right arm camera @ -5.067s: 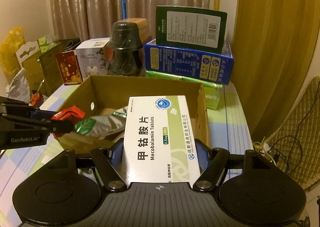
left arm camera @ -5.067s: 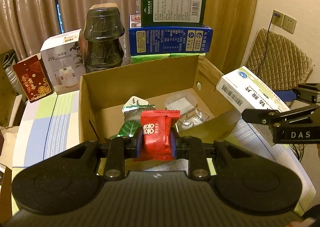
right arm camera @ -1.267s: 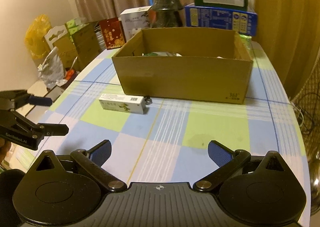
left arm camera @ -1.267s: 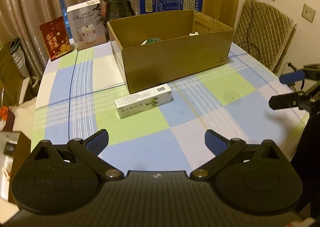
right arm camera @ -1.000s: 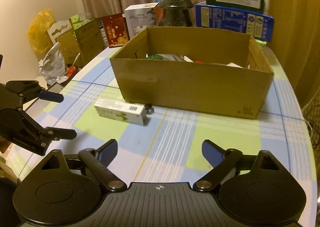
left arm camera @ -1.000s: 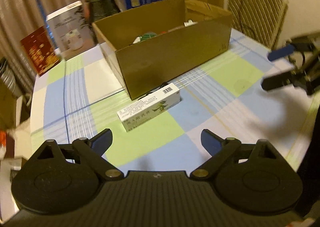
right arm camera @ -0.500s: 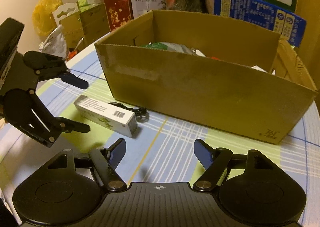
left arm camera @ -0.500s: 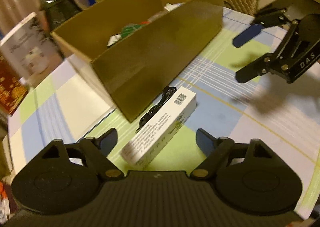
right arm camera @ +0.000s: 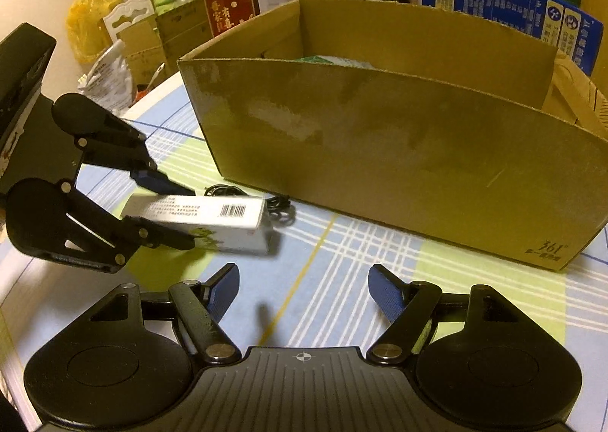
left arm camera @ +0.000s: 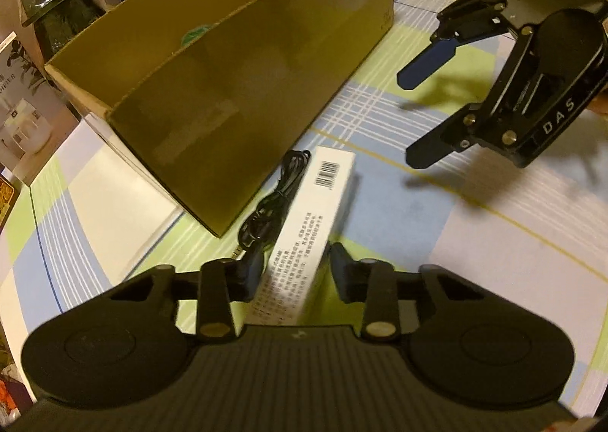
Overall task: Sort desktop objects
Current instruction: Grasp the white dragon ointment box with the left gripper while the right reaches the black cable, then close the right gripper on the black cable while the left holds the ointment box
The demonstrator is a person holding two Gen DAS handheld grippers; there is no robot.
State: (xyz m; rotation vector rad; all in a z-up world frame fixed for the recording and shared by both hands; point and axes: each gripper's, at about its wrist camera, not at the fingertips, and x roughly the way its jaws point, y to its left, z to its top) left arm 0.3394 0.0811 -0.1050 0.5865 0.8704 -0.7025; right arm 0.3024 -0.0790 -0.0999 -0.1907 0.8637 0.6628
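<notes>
**Carton caught near one end, cable lying alongside**

The white carton [left arm camera: 304, 230] lies on the checked tablecloth [left arm camera: 475, 242], just in front of the cardboard box [left arm camera: 235, 89] and slightly askew to its front wall. The left gripper [left arm camera: 294, 266] has its jaws closing on the carton's near end; the pads sit at, or very close to, its two long sides, and the right wrist view shows one finger above and one below that end.

Risk one: the hold is far from the carton's middle. If lifted from here, the long free end, the one with the barcode, could sag or swivel between the pads and slip out.

Risk two: a black cable [left arm camera: 273, 188] is coiled between carton and box, touching or nearly touching the carton's edge. The left pad is right beside it, so the cable might get pinched in or dragged along.

Risk three: the box wall is high and close. A low swing could knock the carton's far end against it.

The right gripper [right arm camera: 304, 293] hovers over bare cloth nearby, jaws fairly wide and empty.
</notes>
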